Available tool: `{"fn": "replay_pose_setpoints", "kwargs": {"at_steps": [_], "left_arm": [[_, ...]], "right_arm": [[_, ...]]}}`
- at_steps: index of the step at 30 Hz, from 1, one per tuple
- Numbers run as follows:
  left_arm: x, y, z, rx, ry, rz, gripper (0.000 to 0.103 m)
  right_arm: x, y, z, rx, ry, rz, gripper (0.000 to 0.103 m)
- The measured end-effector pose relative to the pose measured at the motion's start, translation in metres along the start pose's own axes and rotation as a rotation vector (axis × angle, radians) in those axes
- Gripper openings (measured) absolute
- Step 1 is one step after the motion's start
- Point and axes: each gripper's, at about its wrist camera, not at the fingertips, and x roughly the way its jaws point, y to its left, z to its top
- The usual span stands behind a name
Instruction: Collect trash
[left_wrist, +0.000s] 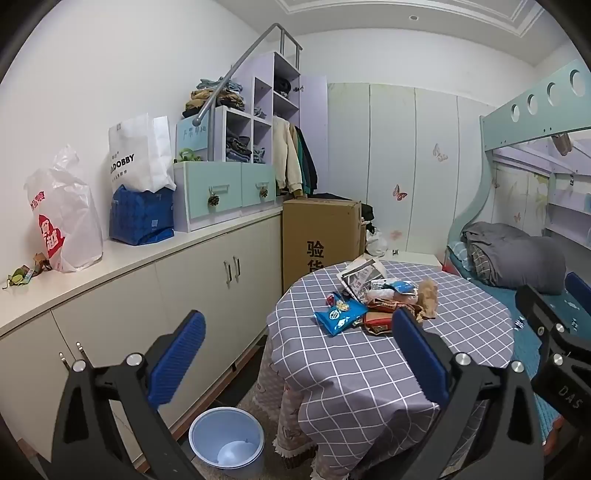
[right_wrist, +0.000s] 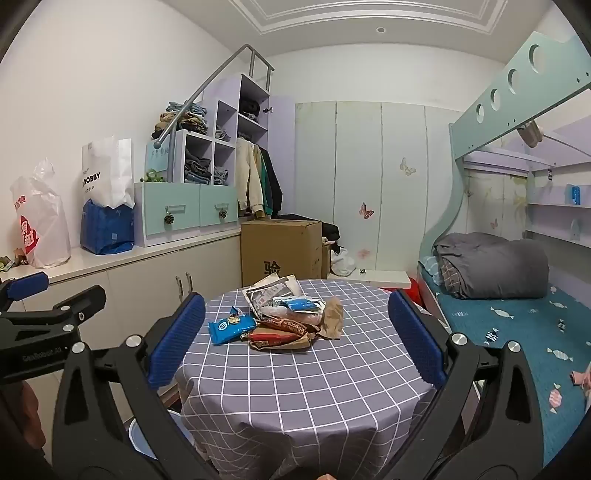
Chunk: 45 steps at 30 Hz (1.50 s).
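Note:
A pile of trash (left_wrist: 380, 302) lies on the round table with a grey checked cloth (left_wrist: 369, 362): a blue snack wrapper (left_wrist: 340, 317), red and brown wrappers, crumpled paper and a brown paper bag. The pile also shows in the right wrist view (right_wrist: 284, 321), with the blue wrapper (right_wrist: 231, 326) at its left. A light blue waste bin (left_wrist: 227, 441) stands on the floor left of the table. My left gripper (left_wrist: 299, 354) is open and empty, short of the table's left edge. My right gripper (right_wrist: 295, 339) is open and empty, in front of the pile.
A long white cabinet (left_wrist: 147, 280) runs along the left wall with plastic bags (left_wrist: 64, 221) and a drawer unit on top. A cardboard box (left_wrist: 319, 236) stands behind the table. A bunk bed (right_wrist: 517, 295) with a grey duvet is on the right.

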Motion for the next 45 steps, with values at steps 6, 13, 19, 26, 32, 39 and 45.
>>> {"fn": "replay_pose_setpoints", "kwargs": {"at_steps": [6, 13, 19, 26, 32, 39, 45], "left_arm": [[0.0, 0.0, 0.0, 0.003, 0.006, 0.001, 0.099], [0.0, 0.0, 0.0, 0.003, 0.005, 0.002, 0.099], [-0.001, 0.0, 0.0, 0.003, 0.005, 0.0, 0.099], [-0.002, -0.004, -0.001, 0.004, 0.004, 0.001, 0.099], [-0.002, -0.005, -0.005, 0.005, 0.005, 0.0, 0.099], [-0.002, -0.006, -0.006, 0.005, 0.005, 0.002, 0.099], [-0.003, -0.006, -0.005, 0.007, 0.005, 0.001, 0.099]], "right_arm": [[0.003, 0.002, -0.003, -0.001, -0.003, -0.001, 0.097], [0.007, 0.003, -0.003, 0.004, -0.001, 0.0, 0.097], [0.001, 0.001, -0.005, 0.006, 0.001, 0.0, 0.097], [0.001, 0.001, -0.007, 0.008, 0.001, 0.0, 0.097], [0.001, 0.002, -0.006, 0.009, 0.003, 0.001, 0.097], [0.005, 0.0, -0.011, 0.011, 0.004, 0.003, 0.097], [0.006, 0.005, -0.014, 0.015, 0.005, 0.009, 0.097]]}}
